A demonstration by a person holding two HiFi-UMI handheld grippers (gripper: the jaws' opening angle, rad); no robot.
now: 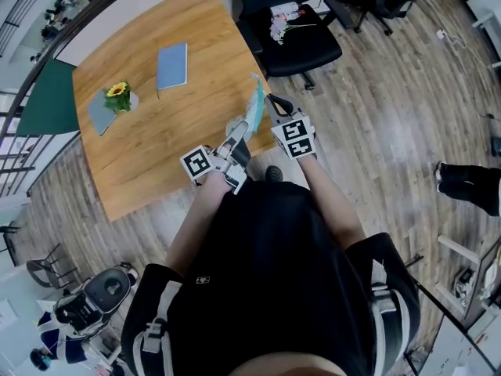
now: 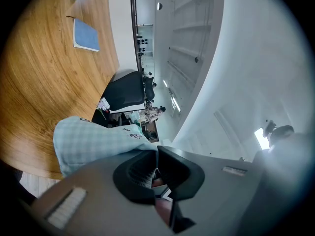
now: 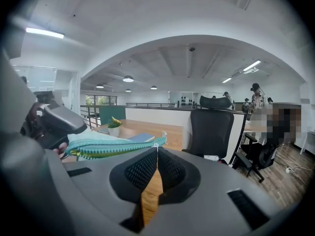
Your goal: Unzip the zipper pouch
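A light-blue checked zipper pouch (image 1: 254, 108) hangs in the air over the near edge of the wooden table (image 1: 149, 139), stretched between both grippers. My left gripper (image 1: 237, 133) is shut on the pouch's lower end; in the left gripper view the checked fabric (image 2: 93, 141) runs into the closed jaws (image 2: 154, 170). My right gripper (image 1: 271, 100) is shut at the pouch's upper end. In the right gripper view the teal zipper (image 3: 113, 147) leads to the small zipper pull (image 3: 157, 144), pinched at the tips of my right gripper (image 3: 157, 151). How far the zipper is parted I cannot tell.
On the table lie a blue notebook (image 1: 172, 65) and a small pot with a yellow flower (image 1: 117, 94) on a grey pad. A black office chair (image 1: 293, 34) stands at the table's far right. A railing and green panel (image 1: 47, 100) border the left.
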